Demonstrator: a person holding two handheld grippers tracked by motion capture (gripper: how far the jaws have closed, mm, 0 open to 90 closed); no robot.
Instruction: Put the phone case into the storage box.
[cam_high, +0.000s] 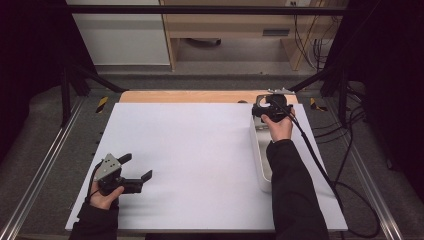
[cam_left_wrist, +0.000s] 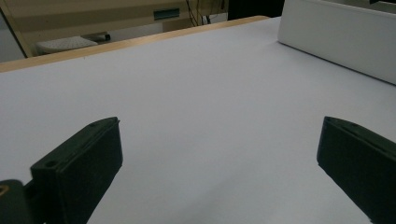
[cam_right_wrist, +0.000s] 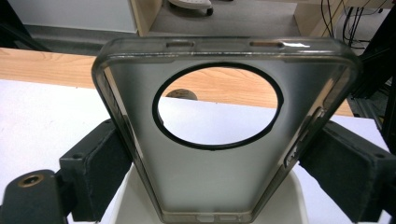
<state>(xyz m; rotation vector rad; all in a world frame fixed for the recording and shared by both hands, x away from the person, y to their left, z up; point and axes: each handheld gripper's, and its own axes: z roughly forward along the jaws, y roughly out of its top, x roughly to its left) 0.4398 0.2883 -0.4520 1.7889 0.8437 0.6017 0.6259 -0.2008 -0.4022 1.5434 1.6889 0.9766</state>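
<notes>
My right gripper (cam_high: 266, 107) is at the far right of the table, shut on a clear grey phone case (cam_high: 260, 103). In the right gripper view the case (cam_right_wrist: 210, 182) stands upright, its large round camera hole facing me. The right gripper (cam_right_wrist: 219, 154) clamps its two long sides. It hangs over the far end of a white box (cam_high: 261, 152). My left gripper (cam_high: 136, 166) rests near the front left corner, held by a hand. In the left gripper view the left gripper (cam_left_wrist: 219, 154) is open wide over the bare white sheet (cam_left_wrist: 201, 93).
A white sheet (cam_high: 200, 150) covers most of the wooden table (cam_high: 200, 96). The long white box (cam_left_wrist: 345, 37) lies along the right side, under the right forearm. Black frame bars and cables (cam_high: 350, 150) run beside the table's right edge.
</notes>
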